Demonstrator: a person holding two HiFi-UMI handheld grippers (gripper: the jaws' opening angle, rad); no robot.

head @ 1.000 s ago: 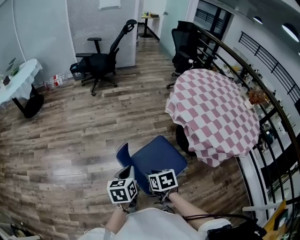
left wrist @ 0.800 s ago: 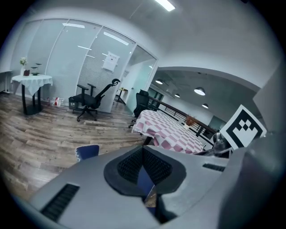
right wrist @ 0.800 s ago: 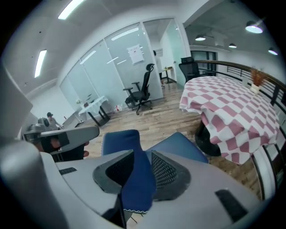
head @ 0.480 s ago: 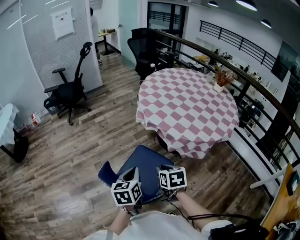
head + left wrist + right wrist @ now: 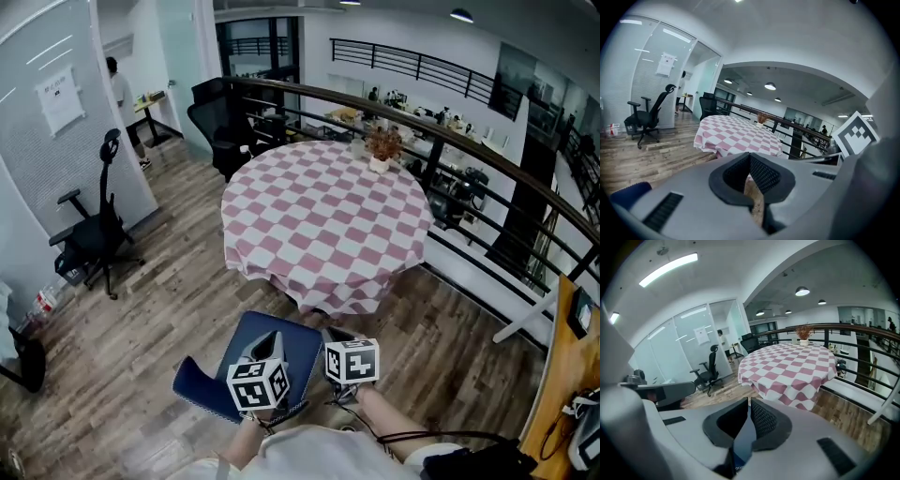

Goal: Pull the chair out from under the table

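Left gripper (image 5: 750, 158) jaws together, nothing between. Checkered table (image 5: 733, 136) stands ahead; black office chair (image 5: 647, 119) at left.

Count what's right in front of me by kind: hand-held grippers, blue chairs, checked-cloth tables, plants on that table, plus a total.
Hand-held grippers: 2, the left hand-held gripper and the right hand-held gripper, whose jaws have just been closing with nothing between them
Blue chair: 1
Checked-cloth table: 1
Potted plant: 1
Total: 5
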